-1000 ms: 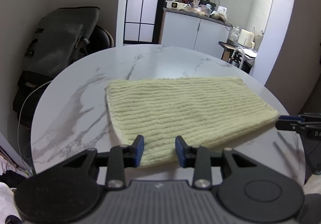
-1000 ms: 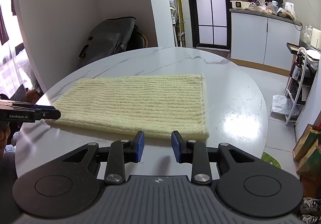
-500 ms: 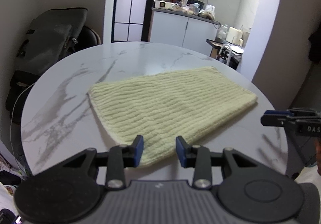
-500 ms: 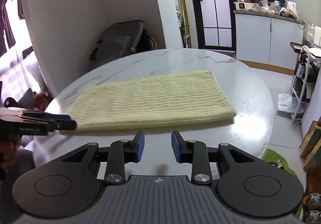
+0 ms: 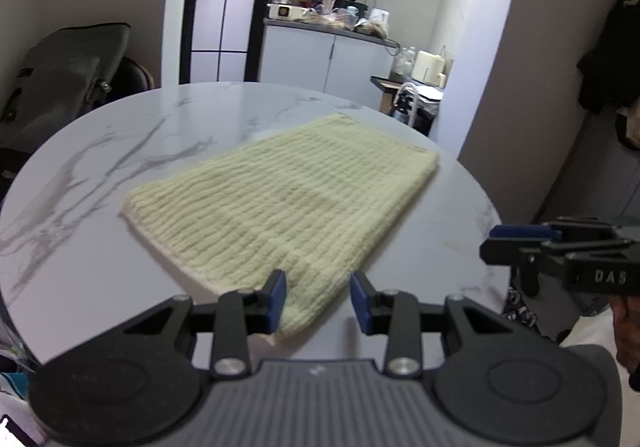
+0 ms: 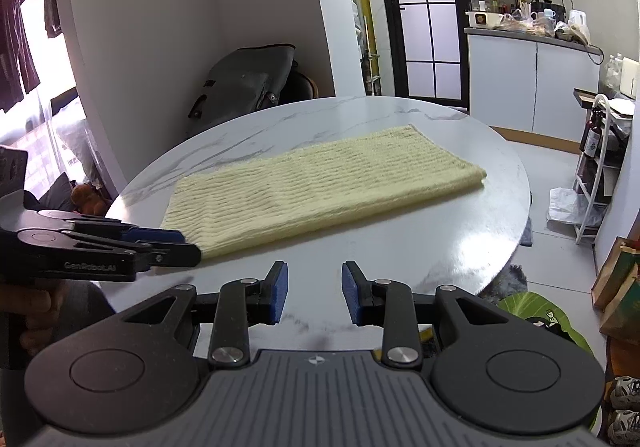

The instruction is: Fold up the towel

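One ribbed, pale-yellow towel [image 5: 280,207] — oblong — on round marble table [image 5: 100,151].

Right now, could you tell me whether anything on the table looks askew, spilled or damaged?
Nothing stands out. The pale yellow ribbed towel lies flat, already folded, on the round marble table, with no spill or tear visible. Both the left gripper and the right gripper are open and hold nothing.

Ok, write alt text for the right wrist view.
A pale yellow ribbed towel lies flat on a round white marble table. The right gripper hangs open short of it, holding nothing; the left gripper is by its left corner.
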`<state>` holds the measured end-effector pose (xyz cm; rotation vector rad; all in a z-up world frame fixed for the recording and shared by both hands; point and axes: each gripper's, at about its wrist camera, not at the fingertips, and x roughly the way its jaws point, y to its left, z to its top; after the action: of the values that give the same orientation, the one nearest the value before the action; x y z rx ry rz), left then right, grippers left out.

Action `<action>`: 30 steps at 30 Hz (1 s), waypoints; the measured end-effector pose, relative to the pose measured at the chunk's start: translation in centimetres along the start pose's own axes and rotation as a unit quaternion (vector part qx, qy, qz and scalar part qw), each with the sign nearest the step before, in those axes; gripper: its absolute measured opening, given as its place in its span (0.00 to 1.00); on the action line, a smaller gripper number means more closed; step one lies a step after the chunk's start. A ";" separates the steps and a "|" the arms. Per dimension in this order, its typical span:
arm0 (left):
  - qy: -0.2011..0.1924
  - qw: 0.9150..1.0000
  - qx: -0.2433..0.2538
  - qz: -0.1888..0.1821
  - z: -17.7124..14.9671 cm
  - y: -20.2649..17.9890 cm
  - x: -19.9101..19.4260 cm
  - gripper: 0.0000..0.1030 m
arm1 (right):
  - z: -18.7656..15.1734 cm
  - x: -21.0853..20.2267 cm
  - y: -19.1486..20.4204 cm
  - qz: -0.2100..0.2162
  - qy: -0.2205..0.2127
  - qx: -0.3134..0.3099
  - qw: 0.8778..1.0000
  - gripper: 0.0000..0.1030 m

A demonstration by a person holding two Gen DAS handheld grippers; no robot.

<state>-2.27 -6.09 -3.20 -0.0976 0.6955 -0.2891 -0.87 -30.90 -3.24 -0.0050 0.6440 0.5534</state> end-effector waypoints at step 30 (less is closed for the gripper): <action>-0.015 0.999 -0.033 0.000 -0.2 3.2 -2.5 0.37 | -0.5 0.9 6.2 0.067 0.019 -0.054 0.996 0.33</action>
<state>-3.52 -2.29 -2.40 -0.1648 0.6747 -0.2634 -3.57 -25.24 -3.15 -0.0744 0.6532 0.7182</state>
